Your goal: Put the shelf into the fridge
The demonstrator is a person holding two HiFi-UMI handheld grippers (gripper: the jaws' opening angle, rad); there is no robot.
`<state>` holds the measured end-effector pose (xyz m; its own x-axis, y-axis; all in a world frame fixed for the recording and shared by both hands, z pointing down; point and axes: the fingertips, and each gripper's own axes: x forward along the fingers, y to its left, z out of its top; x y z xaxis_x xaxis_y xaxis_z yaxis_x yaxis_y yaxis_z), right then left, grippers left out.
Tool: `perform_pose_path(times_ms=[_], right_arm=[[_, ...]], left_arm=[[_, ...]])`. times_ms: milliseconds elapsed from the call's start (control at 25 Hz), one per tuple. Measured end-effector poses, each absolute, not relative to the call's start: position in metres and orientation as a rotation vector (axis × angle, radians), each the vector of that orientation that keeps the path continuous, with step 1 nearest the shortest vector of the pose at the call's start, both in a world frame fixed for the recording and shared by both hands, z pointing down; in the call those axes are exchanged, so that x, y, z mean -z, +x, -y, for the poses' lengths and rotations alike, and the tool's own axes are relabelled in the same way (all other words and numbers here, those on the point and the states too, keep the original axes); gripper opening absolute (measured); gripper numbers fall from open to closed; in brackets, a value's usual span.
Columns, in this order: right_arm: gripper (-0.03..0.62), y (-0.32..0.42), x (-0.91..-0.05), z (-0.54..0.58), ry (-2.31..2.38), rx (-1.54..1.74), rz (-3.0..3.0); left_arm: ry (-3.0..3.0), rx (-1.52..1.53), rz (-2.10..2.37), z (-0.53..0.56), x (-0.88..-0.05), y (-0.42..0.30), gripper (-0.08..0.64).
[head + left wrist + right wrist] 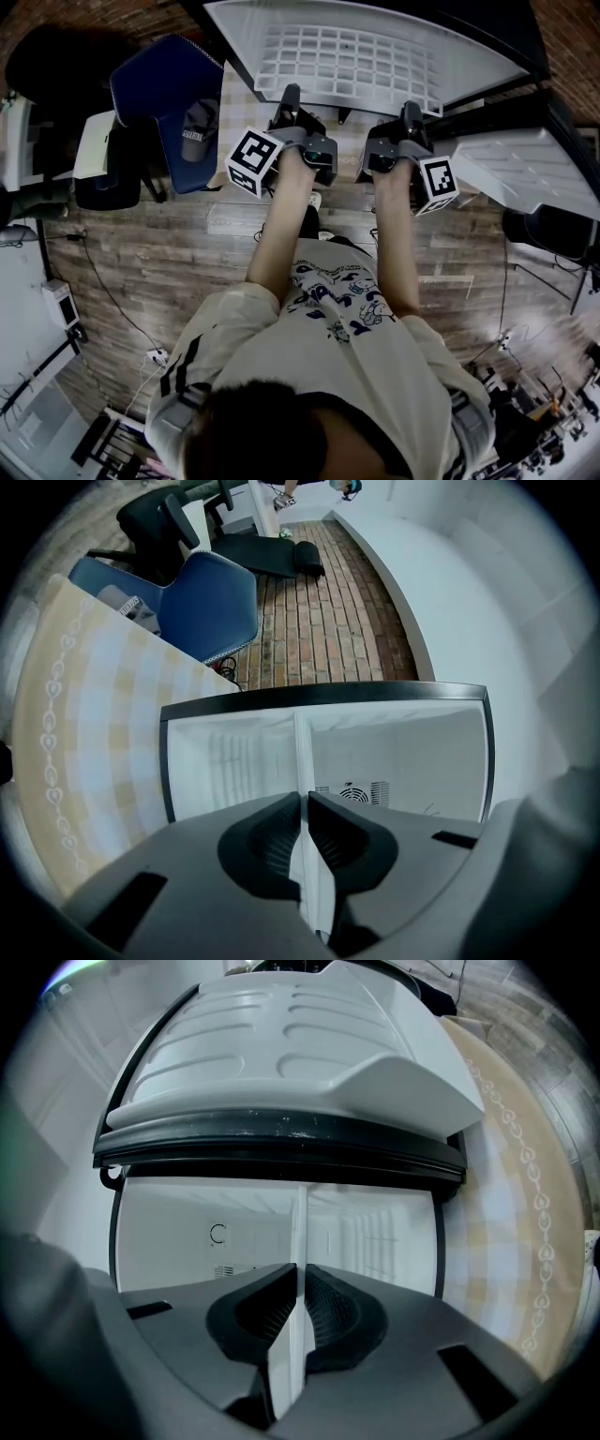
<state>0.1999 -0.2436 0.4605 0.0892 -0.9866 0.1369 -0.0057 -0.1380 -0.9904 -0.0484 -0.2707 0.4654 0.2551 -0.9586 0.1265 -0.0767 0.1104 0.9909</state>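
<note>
The white shelf [356,61], with a wire-grid middle, is held level at the mouth of the open fridge [412,761]. My left gripper [291,98] is shut on the shelf's near edge at the left, and my right gripper [410,112] is shut on it at the right. In the left gripper view the jaws [305,803] clamp the thin white shelf edge [302,752], with the fridge's white inside and a rear vent behind. The right gripper view has its jaws [300,1274] closed on the same edge [300,1222]. The white fridge door [291,1044] stands open.
A blue chair [173,103] with a cap [197,131] on it stands to the left. A checked cloth [84,742] lies beside the fridge. The open fridge door [530,164] juts out at the right. Cables and a power strip [155,356] lie on the wooden floor.
</note>
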Motion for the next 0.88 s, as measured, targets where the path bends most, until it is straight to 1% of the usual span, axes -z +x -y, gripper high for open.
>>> perform_pose_path(times_ms=[880], right_arm=[[0.049, 0.205, -0.460, 0.276, -1.379, 1.192, -1.072]], left_arm=[[1.279, 0.916, 1.140, 0.304, -0.465, -0.043, 0.037]])
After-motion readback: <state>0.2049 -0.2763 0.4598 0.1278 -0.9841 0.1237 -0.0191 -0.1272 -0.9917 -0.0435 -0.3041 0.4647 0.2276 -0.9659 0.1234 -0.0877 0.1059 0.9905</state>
